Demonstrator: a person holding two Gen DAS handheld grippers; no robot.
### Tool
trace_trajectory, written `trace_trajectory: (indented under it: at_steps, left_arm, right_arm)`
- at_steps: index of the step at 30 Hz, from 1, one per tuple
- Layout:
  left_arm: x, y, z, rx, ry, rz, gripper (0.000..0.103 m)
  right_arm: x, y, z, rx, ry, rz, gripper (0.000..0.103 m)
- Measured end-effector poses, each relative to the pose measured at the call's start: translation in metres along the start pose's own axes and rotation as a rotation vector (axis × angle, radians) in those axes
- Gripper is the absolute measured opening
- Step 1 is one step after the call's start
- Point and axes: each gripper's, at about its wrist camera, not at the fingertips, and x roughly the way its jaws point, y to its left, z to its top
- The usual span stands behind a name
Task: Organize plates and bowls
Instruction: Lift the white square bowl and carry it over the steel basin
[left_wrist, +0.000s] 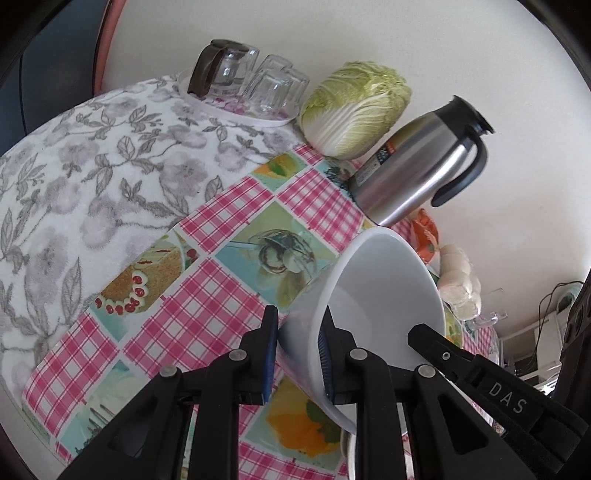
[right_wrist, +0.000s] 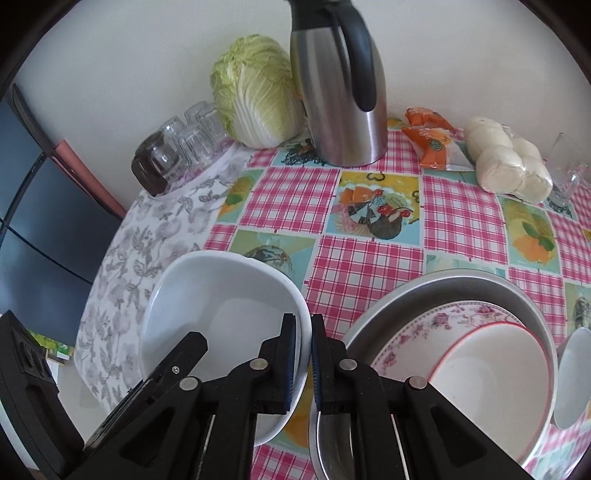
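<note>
A white bowl is tilted above the checked tablecloth, and both grippers hold its rim. My left gripper is shut on one side of the rim. My right gripper is shut on the opposite side of the same white bowl. In the right wrist view a metal basin at the lower right holds a floral plate and a red-rimmed white bowl. Another white dish stands at the far right edge.
A steel thermos jug, a napa cabbage and a tray of upturned glasses stand along the wall. An orange packet, bagged buns and a glass mug lie at the back right. A floral cloth covers the table's left part.
</note>
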Motion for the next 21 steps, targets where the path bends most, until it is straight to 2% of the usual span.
trace_trajectory:
  at_steps: [11, 21]
  left_arm:
    - [-0.039, -0.054, -0.021, 0.152, -0.074, -0.006, 0.022]
    - [-0.042, -0.098, -0.042, 0.258, -0.054, -0.050, 0.021]
  right_arm:
    - [-0.057, -0.036, -0.020, 0.069, -0.111, 0.027, 0.009]
    - [-0.087, -0.090, -0.045, 0.188, -0.190, 0.057, 0.009]
